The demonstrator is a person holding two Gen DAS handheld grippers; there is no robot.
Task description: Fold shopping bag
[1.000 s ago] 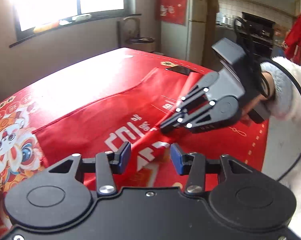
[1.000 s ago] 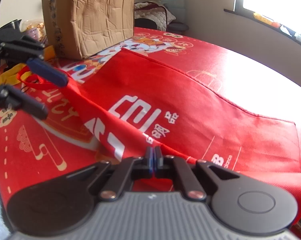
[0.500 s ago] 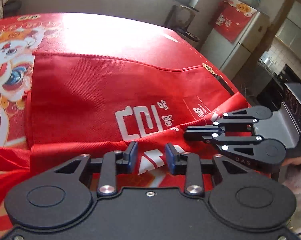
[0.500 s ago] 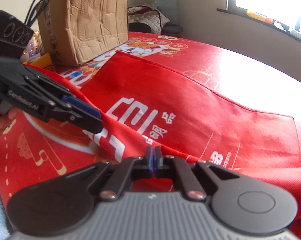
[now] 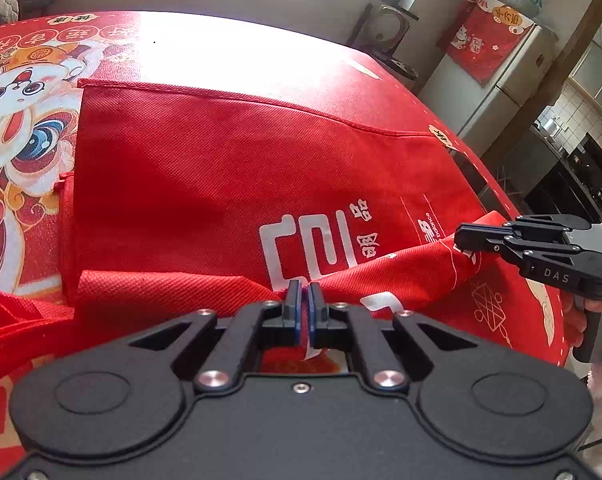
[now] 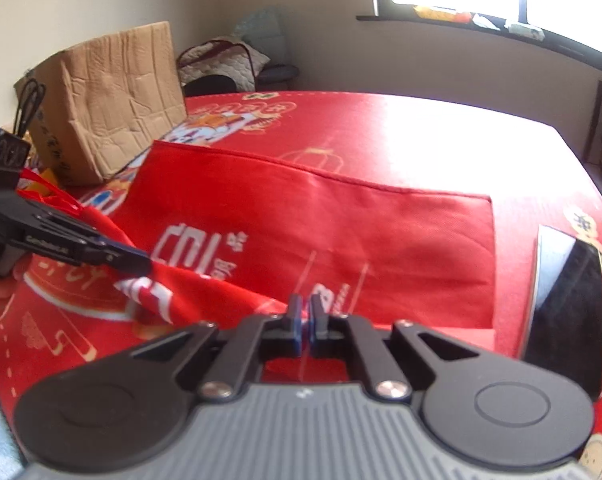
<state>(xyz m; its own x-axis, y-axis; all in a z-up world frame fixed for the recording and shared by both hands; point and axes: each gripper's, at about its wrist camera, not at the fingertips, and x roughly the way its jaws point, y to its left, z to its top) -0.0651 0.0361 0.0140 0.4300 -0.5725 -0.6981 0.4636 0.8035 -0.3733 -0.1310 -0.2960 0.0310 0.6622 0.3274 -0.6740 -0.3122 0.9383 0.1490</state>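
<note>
shopping bag (image 5: 229,168) pinched by both claws; phone (image 6: 569,300) only in right view.

Table (image 6: 441,128) is covered edge to edge by a red festive tablecloth (image 5: 29,128) with a cartoon lion-dance print, gold characters and knot motifs. Lying directly on it: the red shopping bag (image 5: 221,168), mostly flat, white lettering up, near edge lifted off the cloth. A crumpled cardboard box (image 6: 113,100) stands at the far left corner in the right wrist view, just beside the bag's far corner. A dark phone (image 6: 569,304) lies flat, screen up, near the bag's right side, apart from it.
</note>
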